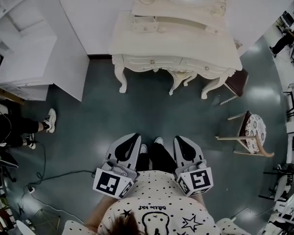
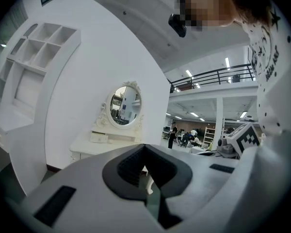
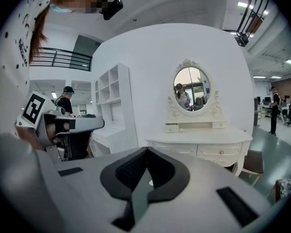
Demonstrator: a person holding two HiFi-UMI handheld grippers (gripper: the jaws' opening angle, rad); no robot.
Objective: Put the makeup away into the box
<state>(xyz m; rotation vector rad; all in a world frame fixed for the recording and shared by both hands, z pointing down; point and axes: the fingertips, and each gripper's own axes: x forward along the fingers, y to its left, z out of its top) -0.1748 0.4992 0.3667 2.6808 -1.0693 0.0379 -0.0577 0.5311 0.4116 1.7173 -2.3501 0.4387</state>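
Nearest first: the left gripper [image 2: 144, 145], grey plastic with black ribbed pads, is being held with its jaws pressed together and nothing is being gripped between them. Same deal with the matching right gripper [image 3: 146, 149]: jaws together, nothing in them. Both are being pointed at the cream-white carved wooden dressing table [image 1: 186, 45], well short of it, with the grey-green floor [image 1: 137, 111] lying in between. A wooden chair with a patterned round seat [image 1: 255, 127] is being shown in front of the table, off to its right side. On the table top, at the back left under the oval mirror [image 3: 191, 89], a small cream drawer box [image 3: 171, 127] is being shown. Any makeup on that table is too small to be made out. A white cubby shelf unit [image 3: 110, 101] is being seen just left of the table.
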